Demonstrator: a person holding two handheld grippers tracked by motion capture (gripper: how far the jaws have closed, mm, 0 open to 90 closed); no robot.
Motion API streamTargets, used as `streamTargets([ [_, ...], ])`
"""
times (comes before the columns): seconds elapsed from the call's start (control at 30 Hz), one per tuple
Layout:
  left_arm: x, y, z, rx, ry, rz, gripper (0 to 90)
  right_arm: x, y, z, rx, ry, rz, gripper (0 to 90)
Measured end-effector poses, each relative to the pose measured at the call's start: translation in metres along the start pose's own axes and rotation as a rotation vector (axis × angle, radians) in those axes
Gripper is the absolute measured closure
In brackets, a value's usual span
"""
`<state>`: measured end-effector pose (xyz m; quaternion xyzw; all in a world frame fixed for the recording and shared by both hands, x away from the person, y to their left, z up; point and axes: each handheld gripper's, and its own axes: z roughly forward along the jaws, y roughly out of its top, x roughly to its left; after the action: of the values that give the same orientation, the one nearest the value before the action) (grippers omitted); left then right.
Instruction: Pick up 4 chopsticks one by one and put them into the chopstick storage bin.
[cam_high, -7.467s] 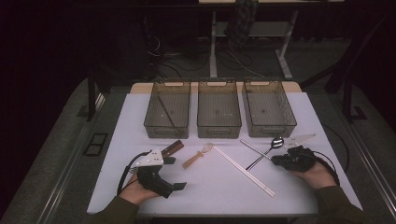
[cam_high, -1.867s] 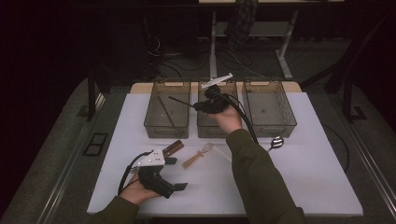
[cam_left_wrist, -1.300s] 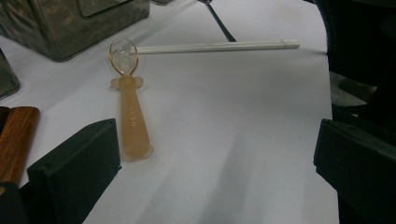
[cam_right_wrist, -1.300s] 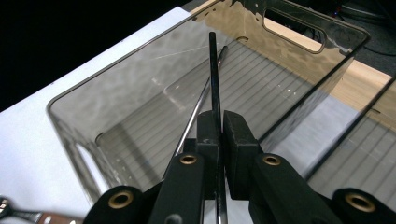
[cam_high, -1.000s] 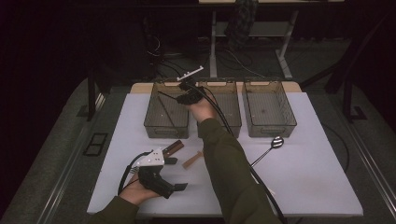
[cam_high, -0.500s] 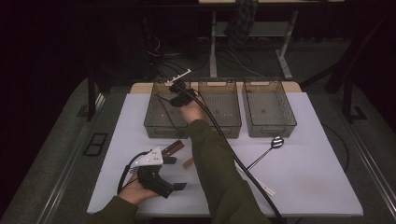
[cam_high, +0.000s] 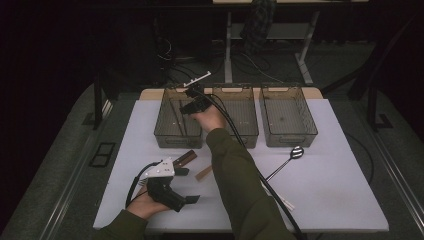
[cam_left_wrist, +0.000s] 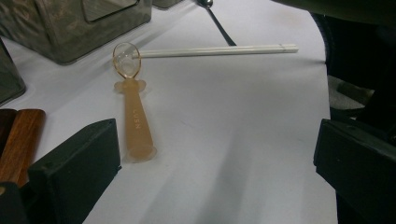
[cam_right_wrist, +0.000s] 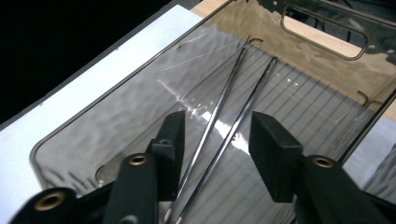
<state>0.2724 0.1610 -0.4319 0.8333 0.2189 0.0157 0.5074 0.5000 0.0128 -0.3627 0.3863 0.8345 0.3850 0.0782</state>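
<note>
A: Where is the right hand-held gripper?

B: Over the leftmost bin of the three at the back of the counter. Its jaws have just been opening; they stand apart, and nothing is pressed between them.

A: And the metal chopsticks?

B: The pair lies on the floor of that bin, side by side, released. In the right gripper view they run between and beyond the jaws; the pads seem clear of them, though the near ends are hidden.

A: The left hand-held gripper?

B: Near the front left of the counter, jaws spread wide, gripping nothing. Ahead of it lie an amber plastic spoon and a white chopstick, whose tip rests at the spoon's bowl. A wooden handle lies just beside its left jaw.

A: Anything else?

B: A black ladle lies in front of the right bin.
</note>
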Motion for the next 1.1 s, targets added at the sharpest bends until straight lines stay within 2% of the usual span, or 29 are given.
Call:
streamTargets([
  [0.2,0.000,0.000,0.000,0.001,0.000,0.002,0.0,-0.003,-0.004,-0.010,-0.001,0.027,-0.026,46.1],
  [0.3,0.001,0.000,0.000,0.003,0.002,0.002,0.0,-0.003,-0.007,-0.017,-0.015,0.020,-0.041,44.2],
  [0.4,0.001,0.000,0.000,0.005,0.003,-0.002,0.0,-0.004,-0.012,-0.025,-0.023,0.036,-0.043,42.5],
  [0.5,0.001,0.000,0.000,0.007,0.005,-0.001,0.0,-0.005,-0.018,-0.034,-0.031,0.026,-0.051,40.6],
  [0.63,0.001,0.000,0.001,0.009,0.006,0.000,0.0,-0.009,-0.027,-0.045,-0.028,0.050,-0.050,39.5],
  [0.83,0.001,0.000,0.001,0.007,0.006,-0.003,0.0,-0.012,-0.039,-0.065,-0.033,0.045,-0.087,36.4],
  [1.1,0.001,-0.001,0.002,0.017,0.013,0.001,0.0,-0.020,-0.059,-0.096,-0.054,0.050,-0.102,36.4],
])
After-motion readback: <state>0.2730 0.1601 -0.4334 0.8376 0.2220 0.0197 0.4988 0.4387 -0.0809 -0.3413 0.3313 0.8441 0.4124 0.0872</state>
